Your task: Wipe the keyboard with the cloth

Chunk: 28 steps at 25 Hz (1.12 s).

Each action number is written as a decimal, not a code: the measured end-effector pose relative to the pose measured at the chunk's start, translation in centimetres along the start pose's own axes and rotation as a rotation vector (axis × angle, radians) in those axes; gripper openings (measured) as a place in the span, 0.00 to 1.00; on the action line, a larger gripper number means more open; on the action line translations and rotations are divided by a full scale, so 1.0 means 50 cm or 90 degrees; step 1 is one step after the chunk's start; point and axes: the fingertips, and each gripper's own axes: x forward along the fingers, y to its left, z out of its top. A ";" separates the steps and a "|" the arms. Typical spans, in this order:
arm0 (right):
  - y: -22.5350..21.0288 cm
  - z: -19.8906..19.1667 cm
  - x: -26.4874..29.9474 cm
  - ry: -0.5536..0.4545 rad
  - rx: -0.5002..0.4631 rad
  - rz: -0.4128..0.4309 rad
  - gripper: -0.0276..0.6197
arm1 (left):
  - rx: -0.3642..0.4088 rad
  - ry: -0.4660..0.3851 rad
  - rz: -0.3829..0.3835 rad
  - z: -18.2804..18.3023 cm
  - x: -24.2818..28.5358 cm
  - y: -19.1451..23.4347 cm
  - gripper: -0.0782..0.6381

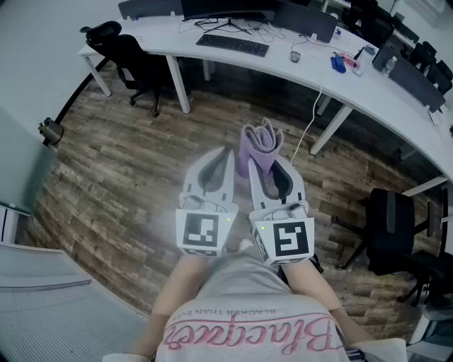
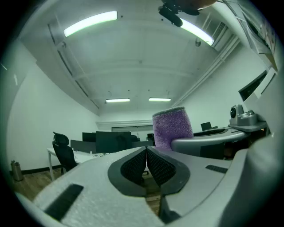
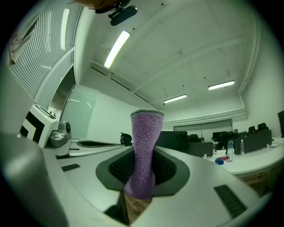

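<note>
A black keyboard [image 1: 233,44] lies on the long white desk [image 1: 304,71] at the far side of the room, well away from both grippers. My right gripper [image 1: 265,161] is shut on a folded purple cloth [image 1: 259,144], which sticks up past its jaw tips; in the right gripper view the cloth [image 3: 144,153] stands pinched between the dark pads. My left gripper [image 1: 223,157] is held beside it, shut with nothing between its pads [image 2: 133,166]. The cloth [image 2: 172,128] shows to the right in the left gripper view. Both grippers hover over the wooden floor, close to my body.
Monitors [image 1: 226,8] stand behind the keyboard, with cables, a mouse [image 1: 295,55] and blue and pink items [image 1: 340,63] on the desk. Black office chairs stand at the left [image 1: 131,60] and right [image 1: 396,230]. A cable [image 1: 306,127] hangs from the desk to the floor.
</note>
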 end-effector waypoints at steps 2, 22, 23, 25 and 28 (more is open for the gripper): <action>-0.011 0.000 0.000 0.000 0.001 -0.004 0.18 | 0.003 -0.005 -0.002 0.005 0.008 -0.006 0.12; -0.096 -0.042 0.017 0.015 0.016 0.035 0.18 | -0.001 -0.002 0.025 -0.020 0.080 -0.046 0.12; -0.099 -0.043 0.025 0.015 0.016 0.038 0.18 | 0.000 -0.002 0.026 -0.020 0.087 -0.042 0.12; -0.104 -0.046 0.045 0.015 0.016 0.043 0.18 | -0.001 -0.001 0.029 -0.024 0.103 -0.030 0.12; -0.118 -0.056 0.086 0.016 0.017 0.042 0.18 | 0.001 -0.001 0.030 -0.032 0.138 -0.005 0.12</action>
